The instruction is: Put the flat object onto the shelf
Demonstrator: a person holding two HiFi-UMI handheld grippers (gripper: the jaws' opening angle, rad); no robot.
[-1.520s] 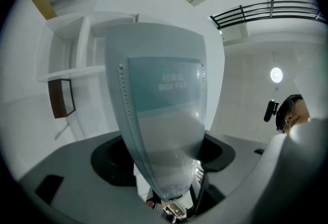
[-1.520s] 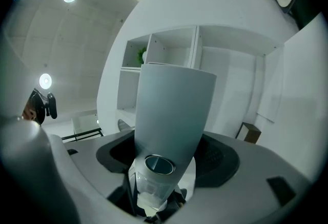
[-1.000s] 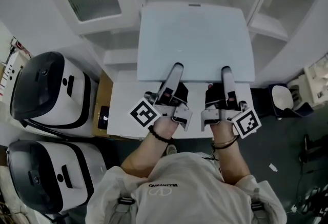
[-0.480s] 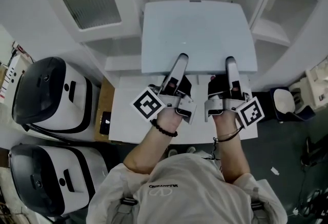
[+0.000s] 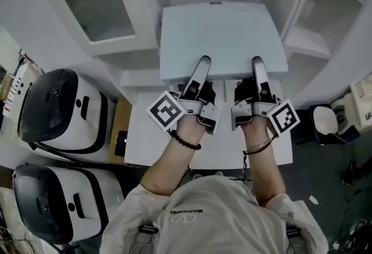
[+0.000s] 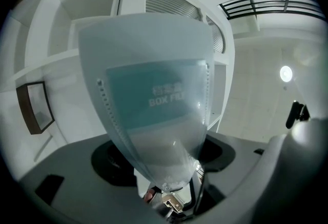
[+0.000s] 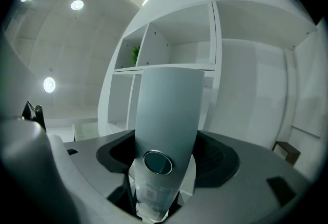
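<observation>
Jaws of the left gripper [image 5: 201, 67] and right gripper [image 5: 256, 67] each pinch the one pale-blue translucent flat plastic box file [image 5: 221, 35].

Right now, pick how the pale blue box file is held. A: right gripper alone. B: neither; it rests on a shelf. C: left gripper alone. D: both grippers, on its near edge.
D: the left gripper and the right gripper each clamp the near edge of the box file.
</observation>
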